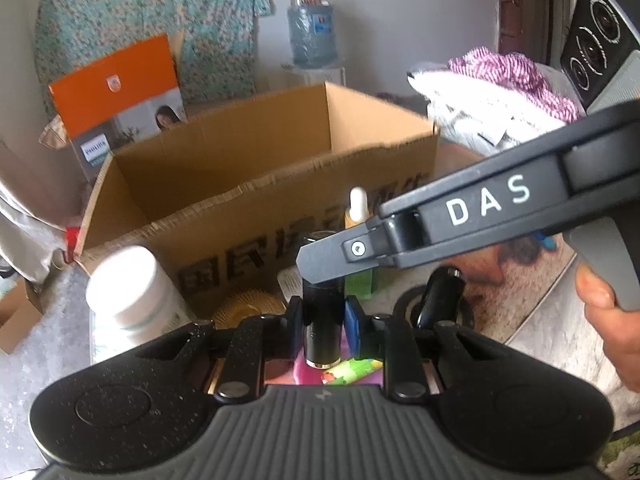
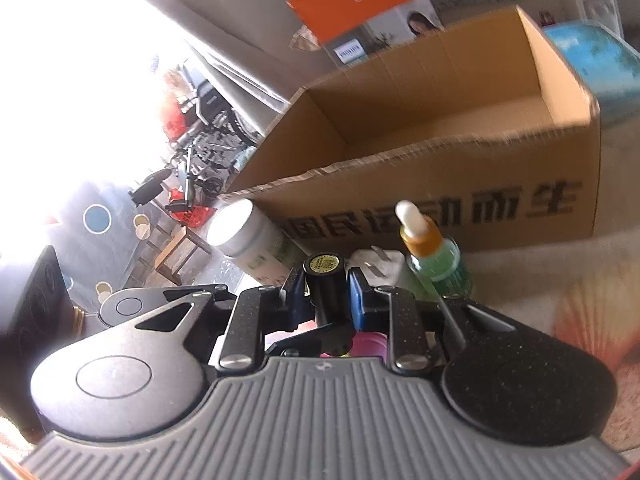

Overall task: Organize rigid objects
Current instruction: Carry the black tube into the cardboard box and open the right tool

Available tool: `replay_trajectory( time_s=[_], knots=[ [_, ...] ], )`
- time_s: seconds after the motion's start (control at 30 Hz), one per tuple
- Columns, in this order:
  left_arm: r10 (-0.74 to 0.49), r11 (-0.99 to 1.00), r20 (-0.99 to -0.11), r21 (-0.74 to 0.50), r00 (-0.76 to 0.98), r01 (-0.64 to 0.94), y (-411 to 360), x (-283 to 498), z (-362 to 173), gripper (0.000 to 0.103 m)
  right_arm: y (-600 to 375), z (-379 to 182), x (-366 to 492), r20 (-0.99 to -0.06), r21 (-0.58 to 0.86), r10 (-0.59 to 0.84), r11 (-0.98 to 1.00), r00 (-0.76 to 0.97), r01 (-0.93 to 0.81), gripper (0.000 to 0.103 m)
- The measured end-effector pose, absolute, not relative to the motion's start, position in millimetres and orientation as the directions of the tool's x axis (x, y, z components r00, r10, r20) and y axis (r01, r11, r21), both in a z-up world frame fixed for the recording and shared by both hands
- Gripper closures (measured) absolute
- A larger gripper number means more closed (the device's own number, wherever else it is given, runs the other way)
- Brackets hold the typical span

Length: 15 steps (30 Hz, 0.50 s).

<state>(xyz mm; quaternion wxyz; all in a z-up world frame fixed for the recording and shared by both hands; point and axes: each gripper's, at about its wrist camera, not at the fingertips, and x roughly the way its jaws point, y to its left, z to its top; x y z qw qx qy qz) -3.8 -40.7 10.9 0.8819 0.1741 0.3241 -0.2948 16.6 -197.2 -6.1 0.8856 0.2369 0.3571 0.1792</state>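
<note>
The cardboard box (image 1: pixel 248 184) stands open-topped on the bench (image 1: pixel 540 320), printed characters running along its near wall, and every place here is given from it. In front of that near wall, the left hand-held gripper (image 1: pixel 323 322) is clamped on a black cylindrical tube (image 1: pixel 322 332); its pads press both sides of the tube, which stands roughly upright with a thin gold ring at its lower end. The right hand-held gripper (image 2: pixel 325 296) is clamped on the same black tube (image 2: pixel 325 280), seen in its own view with a round gold label on the tube's top end, just short of the box's near wall. In the left wrist view the right tool reaches in from the right, lettered DAS, with the tip of one finger (image 1: pixel 320 258) lying across the upper part of the tube, and the person's hand (image 1: pixel 608 320) wraps its handle at the right edge. A white-capped jar (image 1: pixel 128 292) stands just off the box's near left corner. A dropper bottle (image 2: pixel 432 252) with a white bulb, amber collar and green body stands close against the box's near wall, right of the tube. A white plug (image 2: pixel 380 262) lies between tube and dropper bottle, near the same wall. An orange and white Philips carton (image 1: pixel 120 92) stands behind the box's far left corner. A pile of purple and white cloth (image 1: pixel 500 88) lies beyond the box's right end.
</note>
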Motion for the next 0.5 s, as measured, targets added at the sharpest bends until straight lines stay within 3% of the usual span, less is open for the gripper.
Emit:
replay_trajectory(
  time_s=[0.3,0.5],
  knots=[
    [-0.387,0.808,-0.565,0.172,0.729,0.563,-36,1,73,0.08,-193,62,12,-0.431,0.469,0.511,0.831,0.744,-0.3,0.081],
    [-0.346,0.846,-0.577,0.149,0.739,0.513,-39,49,108,0.08,-196,106,54,-0.392,0.432,0.551,0.817,0.737,-0.381,0.081]
  ],
)
